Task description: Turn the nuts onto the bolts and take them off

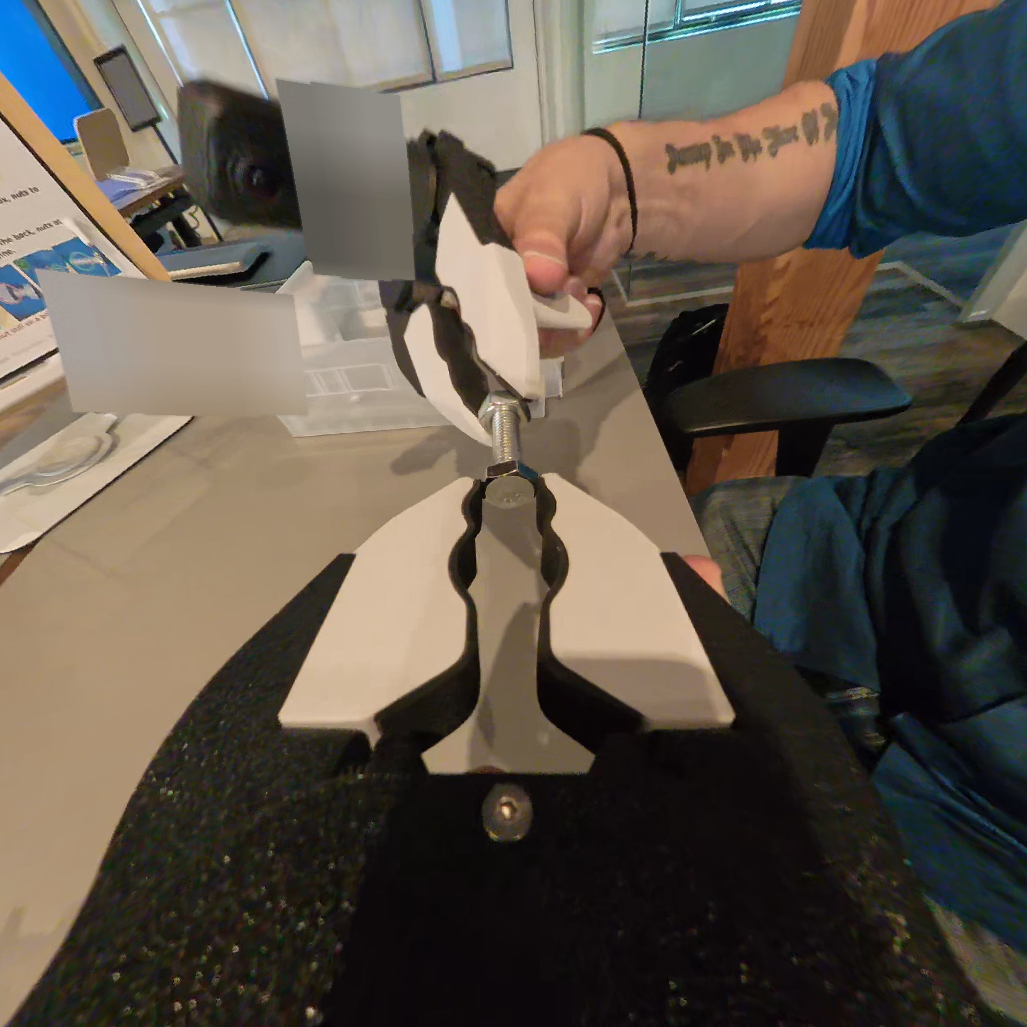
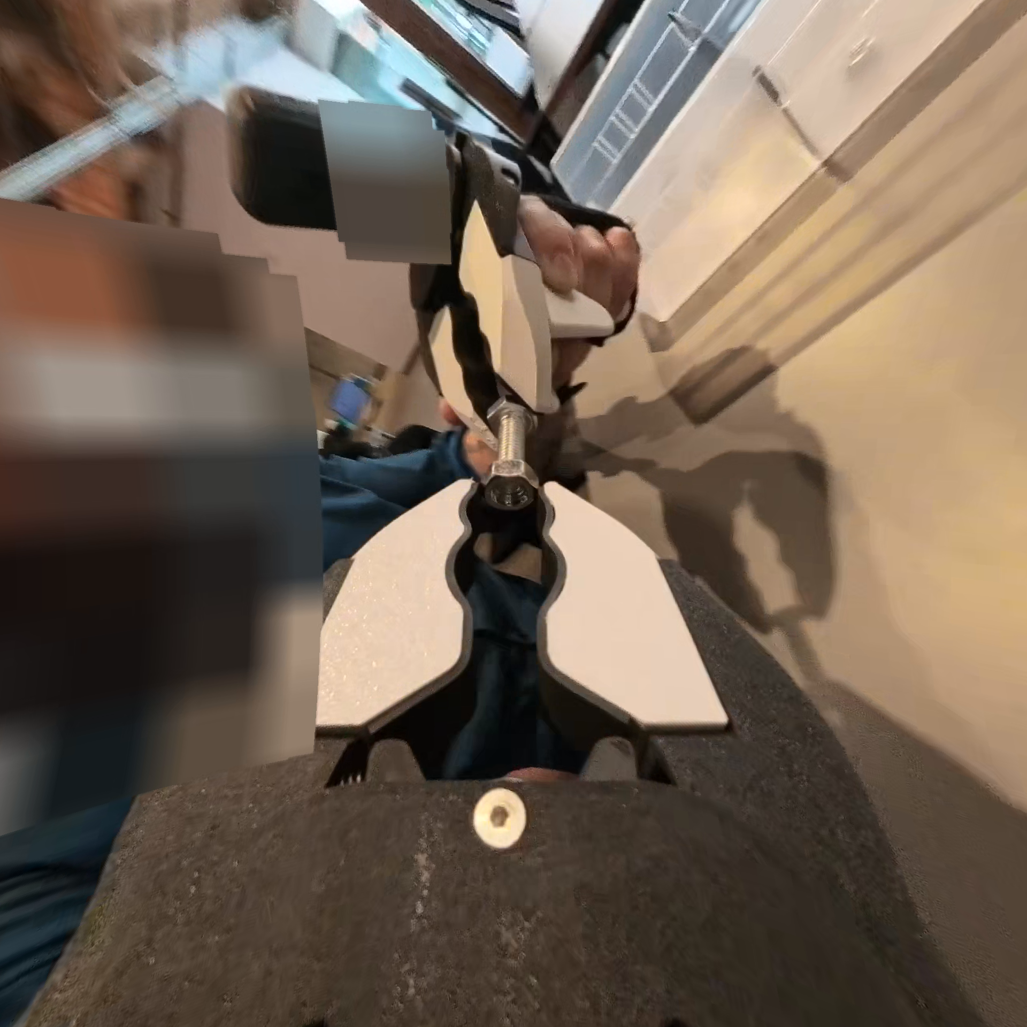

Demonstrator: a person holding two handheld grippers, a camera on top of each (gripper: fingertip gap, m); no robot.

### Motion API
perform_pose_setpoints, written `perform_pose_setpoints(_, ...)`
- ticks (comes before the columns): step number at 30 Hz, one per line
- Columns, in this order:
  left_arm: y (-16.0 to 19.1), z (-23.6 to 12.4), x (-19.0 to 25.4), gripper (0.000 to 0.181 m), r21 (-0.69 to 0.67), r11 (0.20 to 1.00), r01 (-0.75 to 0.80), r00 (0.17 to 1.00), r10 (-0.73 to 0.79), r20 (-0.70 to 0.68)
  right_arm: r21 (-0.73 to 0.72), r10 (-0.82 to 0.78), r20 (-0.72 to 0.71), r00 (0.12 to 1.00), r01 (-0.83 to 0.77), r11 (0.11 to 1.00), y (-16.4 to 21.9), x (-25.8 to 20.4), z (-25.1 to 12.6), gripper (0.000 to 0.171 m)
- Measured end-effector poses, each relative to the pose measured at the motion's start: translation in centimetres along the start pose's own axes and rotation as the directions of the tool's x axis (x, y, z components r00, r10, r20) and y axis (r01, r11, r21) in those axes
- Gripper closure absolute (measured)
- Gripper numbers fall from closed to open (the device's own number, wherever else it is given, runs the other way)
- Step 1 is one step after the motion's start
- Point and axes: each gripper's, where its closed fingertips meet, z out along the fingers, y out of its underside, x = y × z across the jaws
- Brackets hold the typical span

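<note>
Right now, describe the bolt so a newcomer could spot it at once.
Above the grey table, the left gripper and right gripper face tip to tip. The bolt is the silver threaded rod bridging their jaws, the only shiny metal there.

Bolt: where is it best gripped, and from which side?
By its hex head, fingers across two opposite flats, coming end-on along the axis, as the right gripper does. Flats resist turning; the round thread would slip, and the nut fills the far end.

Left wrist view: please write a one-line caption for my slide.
Left gripper holds the bolt by its head; right gripper grips the nut at the far end.
</note>
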Motion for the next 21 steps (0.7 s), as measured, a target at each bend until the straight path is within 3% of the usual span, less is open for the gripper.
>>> perform_pose_setpoints(2, -0.1, 0.0, 0.0, 0.164, -0.006, 1.000, -0.007, 1.000, 0.007, 0.005, 0.012, 0.050, 0.055, 0.997, -0.051, 0.999, 0.1, 0.0, 0.1, 0.153)
perform_pose_setpoints(5, 0.0, 0.1, 0.0, 0.164, 0.001, 1.000, 0.008, 1.000, -0.008, 0.000, 0.001, 0.006, 0.044, 0.999, -0.006, 1.000, 0.2, 0.0, 0.4, 0.146)
perform_pose_setpoints(7, -0.1, 0.0, -0.1, 0.164, 0.029, 0.999, 0.040, 0.999, -0.039, -0.020, 0.010, -0.080, 0.002, 0.997, 0.080, 0.997, -0.1, -0.2, 0.4, 0.139)
perform_pose_setpoints(10, -0.2, -0.3, -0.1, 0.164, 0.070, 0.993, 0.092, 0.995, -0.089, -0.055, -0.014, -0.306, -0.173, 0.936, 0.308, 0.951, -0.9, 0.2, -0.2, 0.130)
perform_pose_setpoints(14, -0.8, -0.9, -0.2, 0.164, 0.137, 0.977, 0.166, 0.982, -0.151, -0.112, -0.136, -0.646, -0.359, 0.674, 0.647, 0.751, -1.8, -0.3, -0.9, 0.131)
perform_pose_setpoints(17, -0.9, -1.1, -0.3, 0.164, 0.161, 0.969, 0.190, 0.976, -0.169, -0.134, -0.286, -0.798, -0.406, 0.445, 0.768, 0.573, -1.5, -0.5, -0.4, 0.133)
perform_pose_setpoints(21, -1.1, -1.0, -0.2, 0.164, 0.174, 0.965, 0.197, 0.974, -0.172, -0.146, -0.363, -0.862, -0.400, 0.311, 0.810, 0.461, -1.3, -0.4, 0.6, 0.134)
